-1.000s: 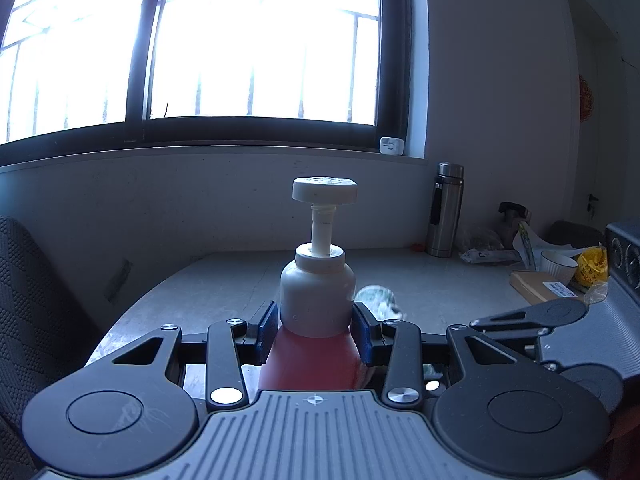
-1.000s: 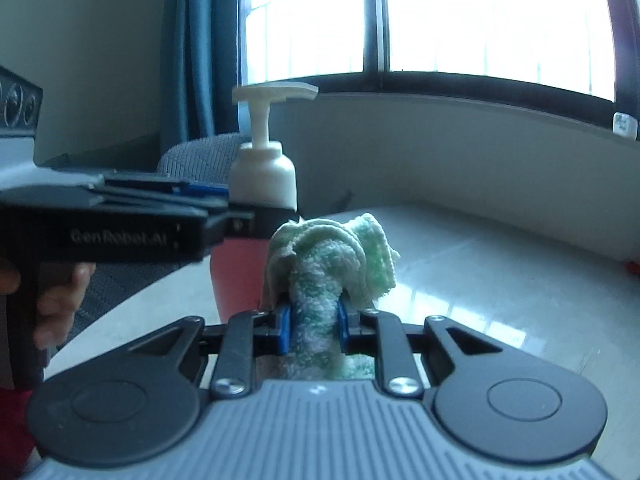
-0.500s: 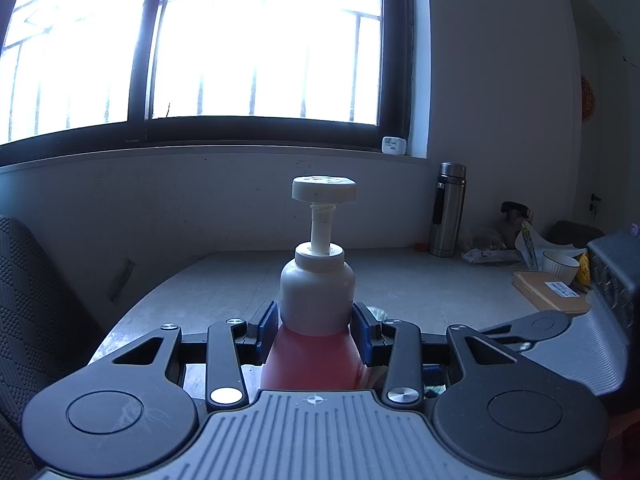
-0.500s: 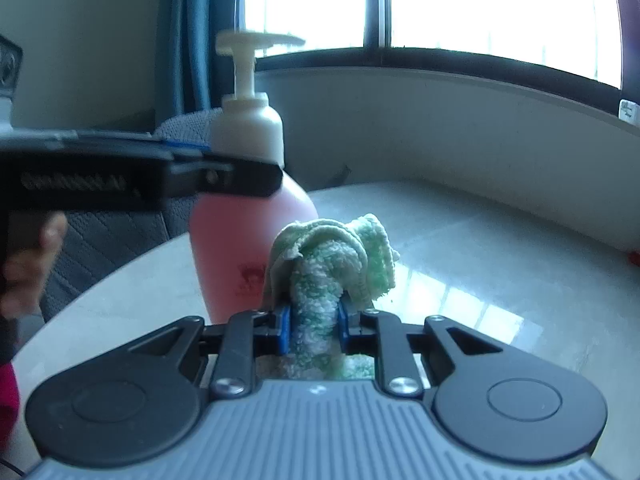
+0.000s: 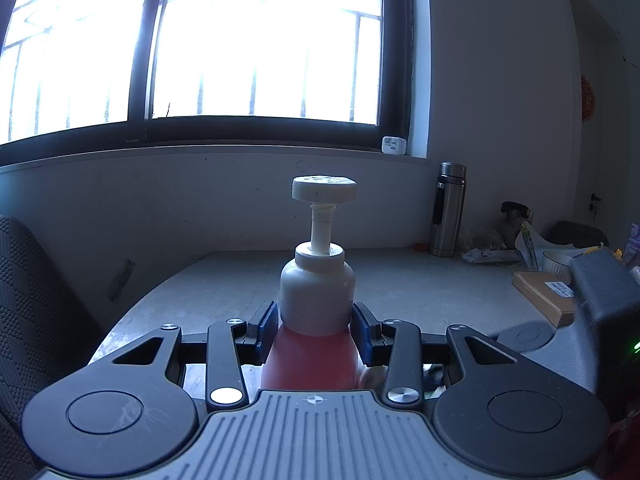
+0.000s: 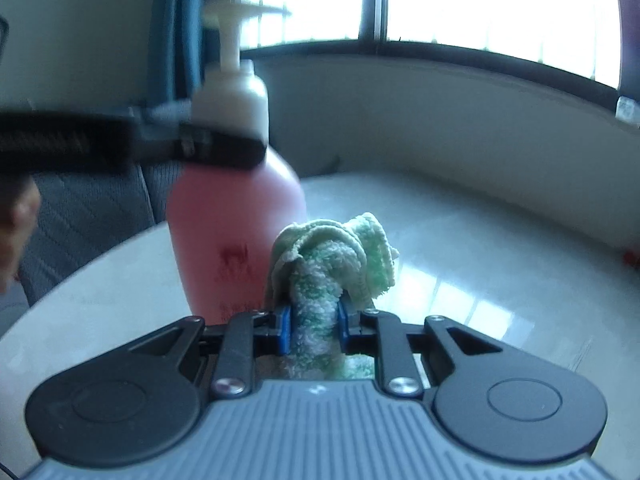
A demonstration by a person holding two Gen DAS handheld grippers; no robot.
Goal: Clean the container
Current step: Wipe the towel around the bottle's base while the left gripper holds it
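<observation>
A pink pump bottle (image 5: 316, 352) with a white collar and pump head stands upright, and my left gripper (image 5: 316, 330) is shut on its shoulder. In the right wrist view the same bottle (image 6: 232, 236) fills the left centre, with the left gripper (image 6: 224, 148) clamped below its white collar. My right gripper (image 6: 314, 320) is shut on a bunched green and white cloth (image 6: 332, 256). The cloth sits low against the bottle's right side; contact looks likely but the frame is blurred. The right gripper's body (image 5: 592, 320) shows at the right edge of the left wrist view.
A pale table (image 6: 500, 248) runs under a window sill. At its far right stand a steel flask (image 5: 447, 210), a white bowl (image 5: 557, 265), a cardboard box (image 5: 546, 294) and wrappers. A dark fabric chair (image 5: 28, 300) is at the left. A hand (image 6: 18, 220) holds the left gripper.
My right gripper and cloth have dropped lower along the bottle, from near its collar to its lower body. The left gripper and bottle have stayed still.
</observation>
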